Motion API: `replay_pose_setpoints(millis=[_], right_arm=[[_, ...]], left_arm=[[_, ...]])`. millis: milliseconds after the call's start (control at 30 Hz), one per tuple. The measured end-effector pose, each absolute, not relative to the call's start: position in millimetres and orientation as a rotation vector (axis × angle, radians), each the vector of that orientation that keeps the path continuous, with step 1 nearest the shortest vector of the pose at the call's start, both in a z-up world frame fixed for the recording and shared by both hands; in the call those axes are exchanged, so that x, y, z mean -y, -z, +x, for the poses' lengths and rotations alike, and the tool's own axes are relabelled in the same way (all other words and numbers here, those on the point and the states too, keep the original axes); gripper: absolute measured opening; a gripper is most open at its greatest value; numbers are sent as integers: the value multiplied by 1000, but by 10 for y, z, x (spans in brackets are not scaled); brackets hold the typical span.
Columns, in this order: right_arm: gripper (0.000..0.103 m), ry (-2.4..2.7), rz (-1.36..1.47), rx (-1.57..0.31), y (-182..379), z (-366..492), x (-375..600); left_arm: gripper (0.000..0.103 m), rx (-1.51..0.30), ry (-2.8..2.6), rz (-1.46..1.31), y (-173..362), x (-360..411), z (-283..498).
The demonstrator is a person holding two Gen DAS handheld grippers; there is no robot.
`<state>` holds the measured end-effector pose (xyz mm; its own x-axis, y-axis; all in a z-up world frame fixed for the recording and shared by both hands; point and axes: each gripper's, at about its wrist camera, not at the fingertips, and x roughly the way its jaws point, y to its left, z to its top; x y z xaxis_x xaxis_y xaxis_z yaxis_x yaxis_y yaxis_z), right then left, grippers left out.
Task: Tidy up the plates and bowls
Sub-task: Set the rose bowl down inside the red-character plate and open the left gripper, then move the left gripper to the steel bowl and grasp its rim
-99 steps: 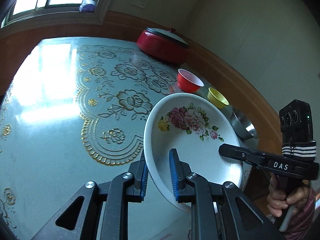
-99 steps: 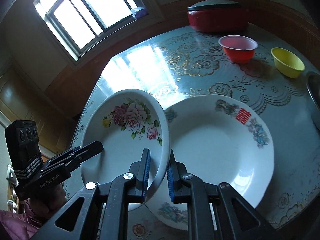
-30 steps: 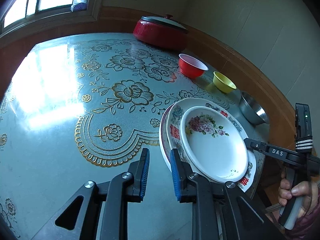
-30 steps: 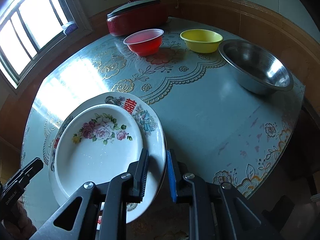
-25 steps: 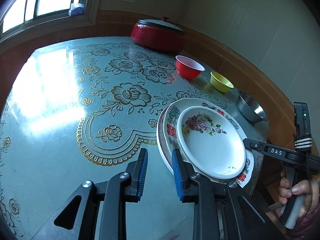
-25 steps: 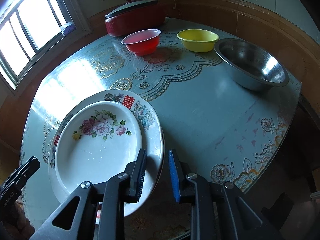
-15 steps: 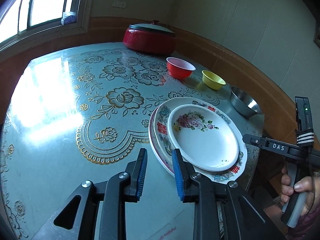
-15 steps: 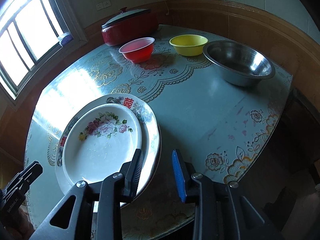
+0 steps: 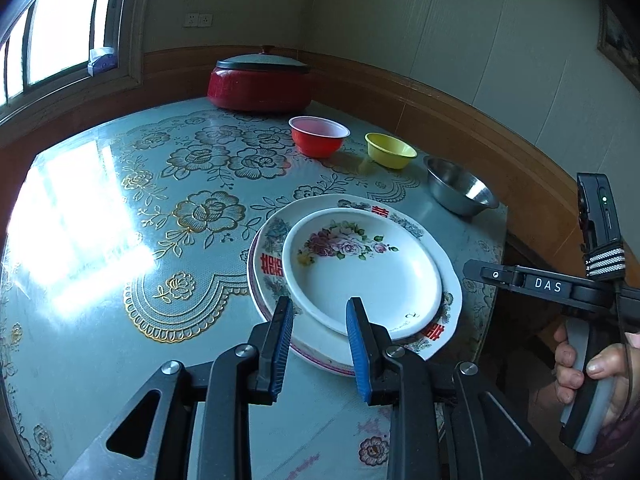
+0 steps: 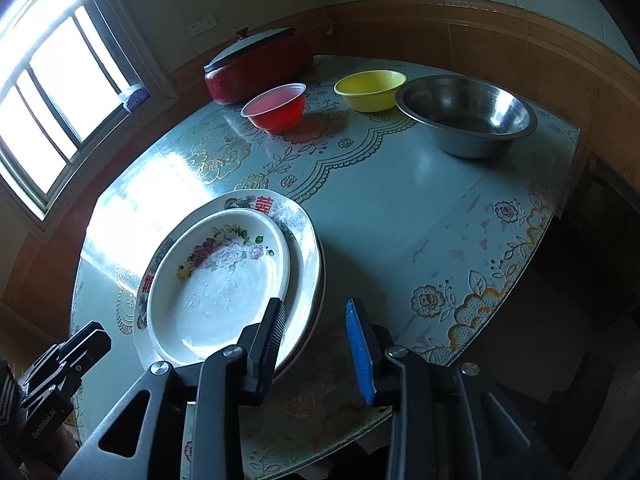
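A white rose-patterned plate (image 9: 360,268) lies nested on a larger plate with red characters (image 9: 448,292), which rests on another plate; the stack also shows in the right wrist view (image 10: 224,280). My left gripper (image 9: 320,320) is open and empty, just above the stack's near edge. My right gripper (image 10: 316,320) is open and empty, at the stack's right edge. A red bowl (image 9: 318,142), a yellow bowl (image 9: 390,156) and a steel bowl (image 9: 460,192) stand apart behind the stack.
A red lidded pot (image 9: 260,84) stands at the table's far edge by the wall. The table (image 9: 120,200) has a flowered glass top; its right edge (image 10: 520,272) drops off near the steel bowl (image 10: 468,116). A window is at the left.
The rose plate was held by both grippers, then set onto the stack. Both grippers let go, opened and drew back and up from the plates.
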<state>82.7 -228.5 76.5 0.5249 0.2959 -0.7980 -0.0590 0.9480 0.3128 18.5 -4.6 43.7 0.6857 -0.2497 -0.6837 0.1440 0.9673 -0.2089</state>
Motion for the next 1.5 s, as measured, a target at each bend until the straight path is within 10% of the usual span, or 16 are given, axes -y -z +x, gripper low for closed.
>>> replay_pose_setpoints(millis=[1500], right_arm=[[54, -86, 421, -890, -919, 2298, 4523]], left_arm=[[36, -942, 331, -241, -408, 1820, 1995]])
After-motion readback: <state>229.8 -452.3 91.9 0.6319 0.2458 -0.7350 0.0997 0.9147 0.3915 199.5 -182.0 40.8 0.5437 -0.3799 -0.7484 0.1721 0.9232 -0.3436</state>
